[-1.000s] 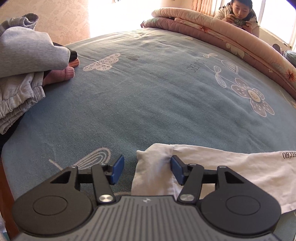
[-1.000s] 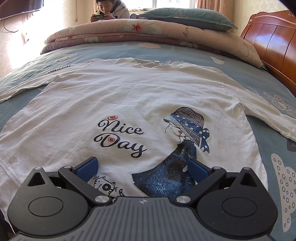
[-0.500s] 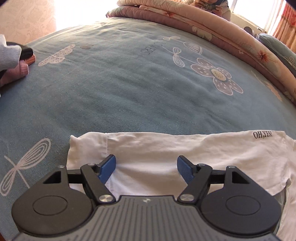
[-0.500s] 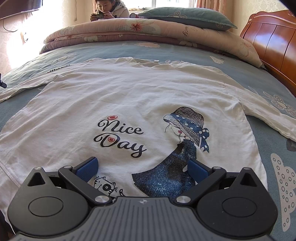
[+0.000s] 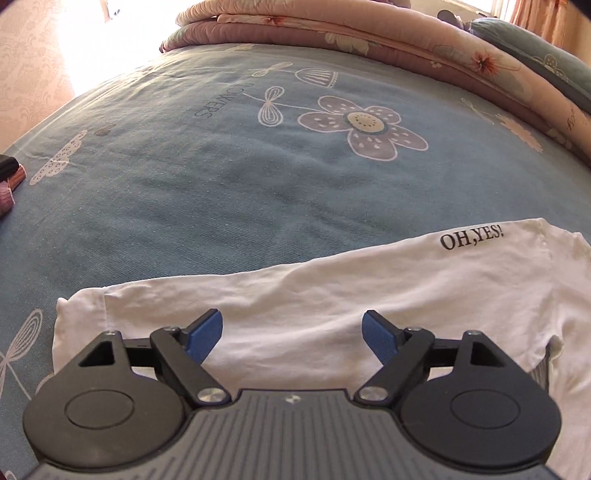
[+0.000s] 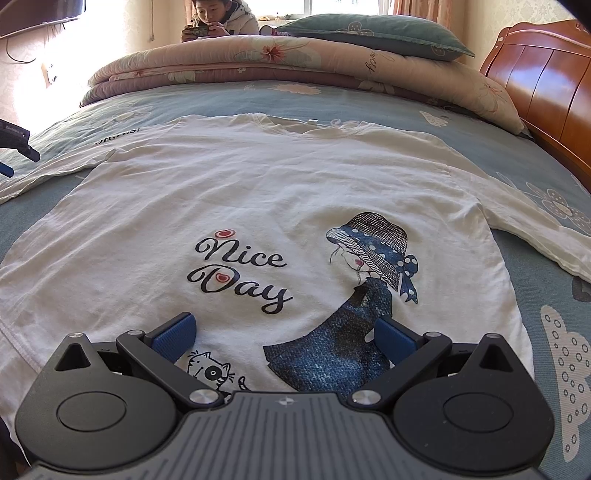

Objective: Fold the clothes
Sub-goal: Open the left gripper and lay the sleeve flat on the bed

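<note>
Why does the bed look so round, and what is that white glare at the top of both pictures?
Left wrist view: the fisheye lens bulges the blue bedsheet into a dome, and sunlight washes out the upper left wall. Right wrist view: the same bending curves the headboard; the window is blown out white, while the white shirt stays sharp and evenly lit.
</note>
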Demonstrator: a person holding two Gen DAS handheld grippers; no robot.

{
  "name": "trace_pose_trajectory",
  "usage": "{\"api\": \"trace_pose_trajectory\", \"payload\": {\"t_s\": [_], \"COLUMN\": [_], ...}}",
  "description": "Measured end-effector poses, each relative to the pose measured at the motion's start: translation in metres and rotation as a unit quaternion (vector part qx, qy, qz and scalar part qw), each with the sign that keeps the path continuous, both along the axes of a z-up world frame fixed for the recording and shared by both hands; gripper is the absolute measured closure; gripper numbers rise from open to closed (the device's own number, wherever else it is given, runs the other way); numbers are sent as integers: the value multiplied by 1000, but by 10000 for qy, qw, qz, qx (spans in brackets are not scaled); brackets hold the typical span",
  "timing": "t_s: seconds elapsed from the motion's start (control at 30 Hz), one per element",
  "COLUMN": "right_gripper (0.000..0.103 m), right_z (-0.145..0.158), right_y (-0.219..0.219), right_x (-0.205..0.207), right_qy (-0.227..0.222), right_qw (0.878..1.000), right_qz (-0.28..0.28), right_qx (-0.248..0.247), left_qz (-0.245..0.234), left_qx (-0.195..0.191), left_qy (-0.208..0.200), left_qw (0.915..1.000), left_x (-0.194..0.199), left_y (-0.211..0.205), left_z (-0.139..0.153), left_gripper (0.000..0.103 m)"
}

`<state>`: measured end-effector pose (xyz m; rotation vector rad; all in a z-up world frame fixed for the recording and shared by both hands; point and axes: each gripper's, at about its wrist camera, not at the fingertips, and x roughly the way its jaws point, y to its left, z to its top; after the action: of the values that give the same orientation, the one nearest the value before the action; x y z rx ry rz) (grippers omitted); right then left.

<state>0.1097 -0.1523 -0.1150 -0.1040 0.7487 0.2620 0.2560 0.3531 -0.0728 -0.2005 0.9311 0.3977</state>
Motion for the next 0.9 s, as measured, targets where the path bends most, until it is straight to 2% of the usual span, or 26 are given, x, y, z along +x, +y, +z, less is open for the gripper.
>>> {"api": "trace_pose_trajectory", "payload": {"t_s": [0.07,0.2,0.3,0.37,0.43,0.57,0.67,0.73,0.9], "right_gripper": [0,0,0,0,0,0,0,0,0], "right_z": [0,-1,-1,-1,-1,-2,-2,-2,-1], "right_y": [-1,-2,-2,-2,-2,-1,-2,-2,-1], "right_x": [0,0,0,-1,-1,-1,-2,-2,-2], "right_qy": [-9,-16,-34,-51,-68,-85,-101,-93,-55], "right_qw": [10000,10000,9999,9999,9999,9999,9999,9999,10000], "right_qz": [23,66,95,104,106,90,93,98,49], "right_qx": [4,15,24,30,35,43,43,41,22], "left_qz": [245,821,953,918,690,415,600,596,451], "left_qx": [-66,-166,-249,-369,-567,-735,-579,-496,-20], "left_qy": [10,-212,-245,-491,-622,-713,-656,-514,-363], "left_qw": [9997,9963,9948,9939,9941,9939,9944,9957,9983], "left_x": [8,26,29,20,14,-1,-6,-10,-31], "left_y": [5,23,28,23,12,-14,-28,-36,-60], "left_z": [-10,-11,-1,11,18,21,12,0,-15], "left_gripper": [13,12,12,12,12,12,12,12,11]}}
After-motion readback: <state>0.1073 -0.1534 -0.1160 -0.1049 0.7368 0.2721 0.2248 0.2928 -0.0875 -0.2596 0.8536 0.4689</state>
